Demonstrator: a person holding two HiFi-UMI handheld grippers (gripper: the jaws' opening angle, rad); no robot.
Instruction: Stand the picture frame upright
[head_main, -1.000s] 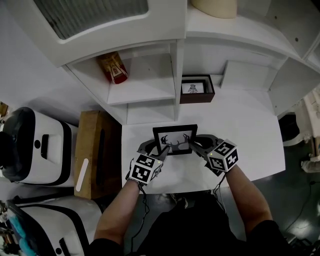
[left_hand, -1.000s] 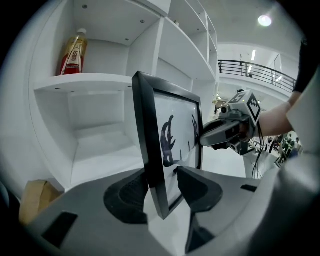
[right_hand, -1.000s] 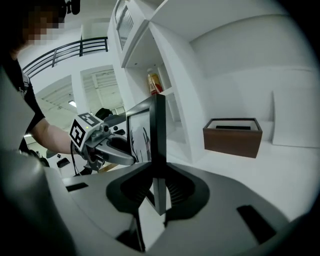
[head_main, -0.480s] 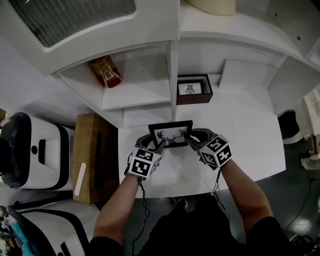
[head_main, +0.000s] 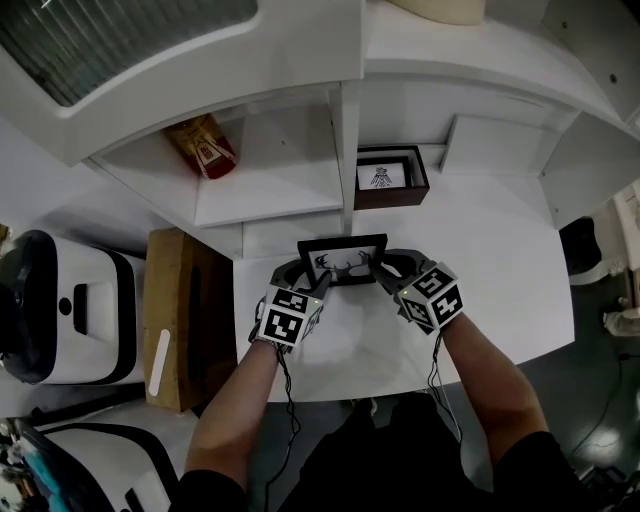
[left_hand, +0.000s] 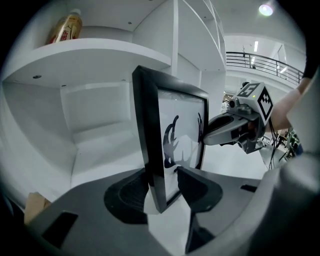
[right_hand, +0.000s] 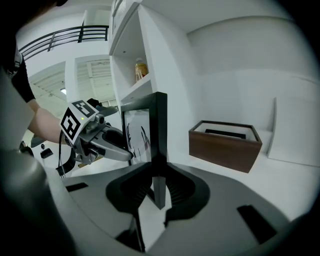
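Picture frame (head_main: 342, 262): low over the white desk (head_main: 490, 250), just in front of the shelves (head_main: 270, 190), with its picture facing the person.
Left gripper (head_main: 312, 283): pinches the frame's left edge.
Right gripper (head_main: 380, 275): pinches the right edge.
Long side: runs across, from one gripper to the other.
Stance: looks almost straight up.
Bottom edge: I cannot tell if it touches the desk.
Next, I think: straight down, both hands together.
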